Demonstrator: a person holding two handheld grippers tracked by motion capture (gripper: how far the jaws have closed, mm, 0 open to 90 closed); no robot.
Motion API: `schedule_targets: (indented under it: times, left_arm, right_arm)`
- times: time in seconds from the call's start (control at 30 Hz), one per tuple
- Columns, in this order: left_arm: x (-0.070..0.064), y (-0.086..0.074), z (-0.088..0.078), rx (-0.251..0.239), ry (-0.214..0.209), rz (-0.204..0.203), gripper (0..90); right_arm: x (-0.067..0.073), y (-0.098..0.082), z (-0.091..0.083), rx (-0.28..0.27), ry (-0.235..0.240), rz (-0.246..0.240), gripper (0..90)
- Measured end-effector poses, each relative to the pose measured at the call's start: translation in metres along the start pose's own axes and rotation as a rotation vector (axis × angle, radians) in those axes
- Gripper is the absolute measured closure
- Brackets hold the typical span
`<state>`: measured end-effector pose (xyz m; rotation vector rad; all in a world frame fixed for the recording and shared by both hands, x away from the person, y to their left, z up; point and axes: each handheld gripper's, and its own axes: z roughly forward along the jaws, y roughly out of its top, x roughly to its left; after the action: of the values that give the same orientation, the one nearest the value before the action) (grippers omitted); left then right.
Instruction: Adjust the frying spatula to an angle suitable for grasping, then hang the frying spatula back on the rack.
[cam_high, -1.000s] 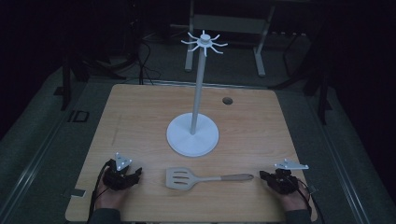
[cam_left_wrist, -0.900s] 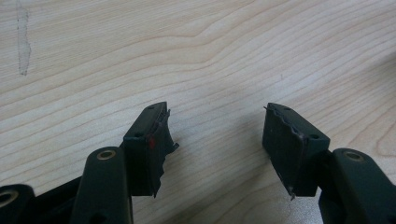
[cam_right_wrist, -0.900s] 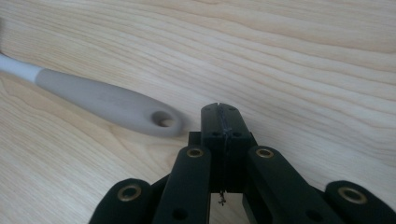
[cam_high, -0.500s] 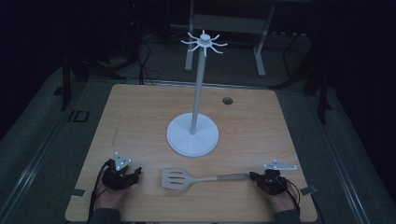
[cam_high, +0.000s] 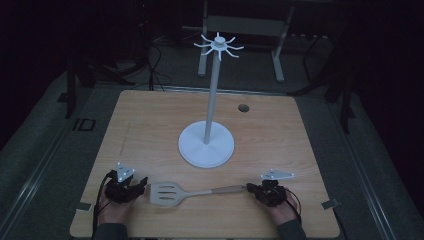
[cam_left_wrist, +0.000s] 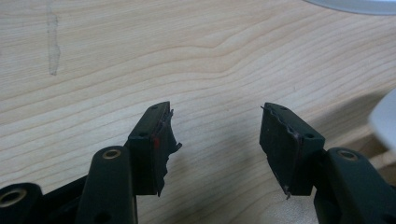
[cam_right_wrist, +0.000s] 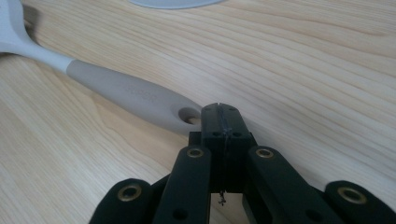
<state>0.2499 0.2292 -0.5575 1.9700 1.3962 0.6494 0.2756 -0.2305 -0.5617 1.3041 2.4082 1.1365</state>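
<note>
Light wooden desk, white hook-top utensil stand mid-desk. White slotted spatula with grey handle lies along near edge. We nudge its handle end with clenched right gripper; left gripper released, jaws just narrowing on nothing. Next: grip it.

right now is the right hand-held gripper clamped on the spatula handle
No, the right hand-held gripper has its jaws pressed together with nothing between them, right at the end of the spatula handle.

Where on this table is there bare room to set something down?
Bare wood runs along the table's far edge and both sides of the stand's base. The near edge is crowded: left gripper, spatula, right gripper in a row.
</note>
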Motion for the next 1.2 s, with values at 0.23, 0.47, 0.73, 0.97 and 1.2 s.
schedule_targets:
  times: [0.23,0.47,0.73,0.97,1.2]
  left_arm:
    - [0.001,0.0,0.001,0.006,0.008,-0.007,45.6]
    - [0.003,0.001,-0.001,-0.007,0.001,-0.015,45.8]
    - [0.005,0.001,-0.005,-0.027,-0.01,-0.031,45.9]
    - [0.003,0.004,-0.01,-0.044,-0.036,-0.019,44.7]
    - [-0.011,0.014,-0.019,-0.062,-0.062,0.071,45.0]
  right_arm:
    - [0.01,0.003,0.009,-0.013,0.022,-0.037,90.0]
    - [0.0,0.003,0.0,-0.053,-0.037,-0.039,86.9]
    - [-0.023,0.002,-0.023,-0.115,-0.105,-0.07,78.5]
    - [-0.042,0.0,-0.041,-0.148,-0.159,-0.051,71.7]
    - [-0.055,-0.003,-0.045,-0.14,-0.182,-0.029,64.1]
